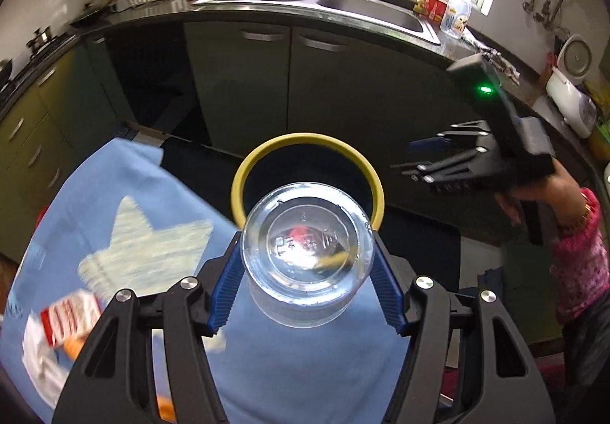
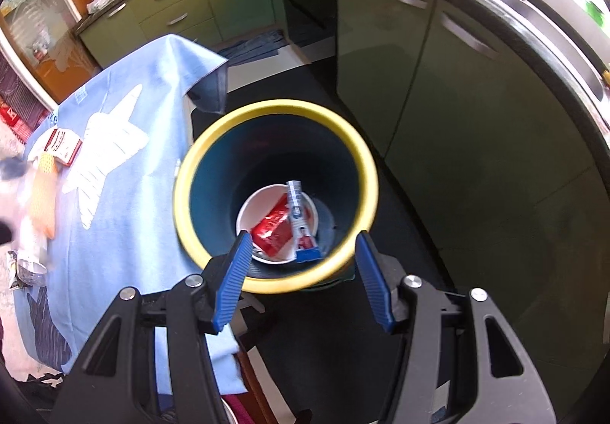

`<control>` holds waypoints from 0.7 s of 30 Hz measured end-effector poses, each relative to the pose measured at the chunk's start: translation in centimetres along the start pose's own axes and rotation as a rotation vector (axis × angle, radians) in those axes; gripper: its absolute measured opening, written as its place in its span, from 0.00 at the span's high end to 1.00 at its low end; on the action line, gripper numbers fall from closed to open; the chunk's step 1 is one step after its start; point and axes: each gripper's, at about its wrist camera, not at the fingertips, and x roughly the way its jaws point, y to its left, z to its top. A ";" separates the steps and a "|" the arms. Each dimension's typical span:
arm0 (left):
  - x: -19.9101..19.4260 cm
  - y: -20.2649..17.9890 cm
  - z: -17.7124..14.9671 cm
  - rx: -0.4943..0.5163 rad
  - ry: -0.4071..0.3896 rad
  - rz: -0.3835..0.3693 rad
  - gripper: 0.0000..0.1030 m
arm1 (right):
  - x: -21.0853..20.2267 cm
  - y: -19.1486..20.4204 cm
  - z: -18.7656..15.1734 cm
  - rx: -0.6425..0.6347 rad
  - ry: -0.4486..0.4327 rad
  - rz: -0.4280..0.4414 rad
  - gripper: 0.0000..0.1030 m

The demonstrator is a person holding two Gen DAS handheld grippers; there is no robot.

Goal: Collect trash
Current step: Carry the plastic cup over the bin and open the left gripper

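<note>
My left claw (image 1: 307, 264) is clamped on a clear round plastic container (image 1: 308, 264), carried base-first towards the dark bin with the yellow rim (image 1: 244, 172), which sits just beyond it. My right claw (image 2: 303, 271) hangs above that bin (image 2: 183, 203) with its blue pads spread and nothing between them. Down inside I can see a white paper cup (image 2: 248, 214), a red wrapper (image 2: 274, 231) and a small blue-and-white tube (image 2: 297, 214), so part of the job looks done. Left to collect, I reckon: a red-and-white carton (image 2: 63, 146) and some orange packaging (image 2: 44, 191) on the desk under its pale blue star-print cloth (image 2: 126, 111). We're in a kitchen: green cabinets (image 2: 438, 88), steel double sink (image 1: 305, 1) under a bright window.
</note>
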 end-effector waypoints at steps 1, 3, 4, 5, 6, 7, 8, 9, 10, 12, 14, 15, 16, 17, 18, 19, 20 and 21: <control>1.7 -0.6 1.2 0.012 0.011 -0.006 0.40 | 0.0 -0.4 -0.1 0.006 -0.001 0.001 0.48; 4.3 -1.2 2.8 0.024 0.032 -0.014 0.40 | 0.0 -1.3 -0.5 0.018 0.000 -0.001 0.48; 5.9 -1.4 3.7 0.023 0.048 -0.013 0.40 | 0.1 -1.7 -0.7 0.022 0.002 -0.001 0.48; 7.2 -1.6 4.2 0.026 0.061 -0.016 0.40 | 0.2 -2.2 -0.9 0.029 0.005 -0.002 0.48; 8.9 -1.9 4.9 0.031 0.080 -0.009 0.39 | 0.3 -2.5 -1.0 0.034 0.006 -0.003 0.48; 9.9 -2.0 5.3 0.030 0.090 0.005 0.37 | 0.4 -2.8 -1.1 0.040 0.009 -0.005 0.48; 10.9 -2.0 5.6 0.026 0.097 0.015 0.26 | 0.5 -3.1 -1.3 0.044 0.010 -0.005 0.48; 11.9 -2.0 6.0 0.020 0.104 0.023 0.20 | 0.5 -3.4 -1.4 0.049 0.012 -0.005 0.48; 12.5 -1.9 6.3 0.014 0.106 0.035 0.18 | 0.5 -3.6 -1.5 0.052 0.013 -0.006 0.48; 13.1 -1.8 6.6 0.006 0.110 0.059 0.18 | 0.6 -3.9 -1.6 0.056 0.015 -0.009 0.48; 12.5 -1.6 6.9 -0.008 0.097 0.054 0.18 | 0.5 -4.1 -1.7 0.056 0.013 -0.007 0.48; 11.5 -1.6 6.9 -0.013 0.077 0.058 0.18 | 0.4 -4.0 -1.8 0.054 0.012 -0.006 0.48; 10.5 -1.4 6.5 -0.013 0.059 0.062 0.18 | 0.3 -3.9 -1.8 0.051 0.011 -0.005 0.48; 9.5 -1.3 6.4 -0.013 0.039 0.068 0.18 | 0.4 -3.7 -1.6 0.047 0.010 -0.003 0.48; 7.8 -1.3 6.0 -0.018 0.009 0.078 0.18 | 0.4 -3.5 -1.6 0.042 0.008 0.000 0.48; 6.2 -0.9 5.1 -0.028 -0.010 0.081 0.16 | 0.4 -3.2 -1.6 0.038 0.007 0.002 0.47; 4.8 -0.6 4.4 -0.040 -0.029 0.084 0.14 | 0.4 -3.0 -1.6 0.032 0.007 0.003 0.47; 3.4 -0.3 3.8 -0.054 -0.045 0.089 0.13 | 0.4 -2.8 -1.6 0.028 0.007 0.004 0.46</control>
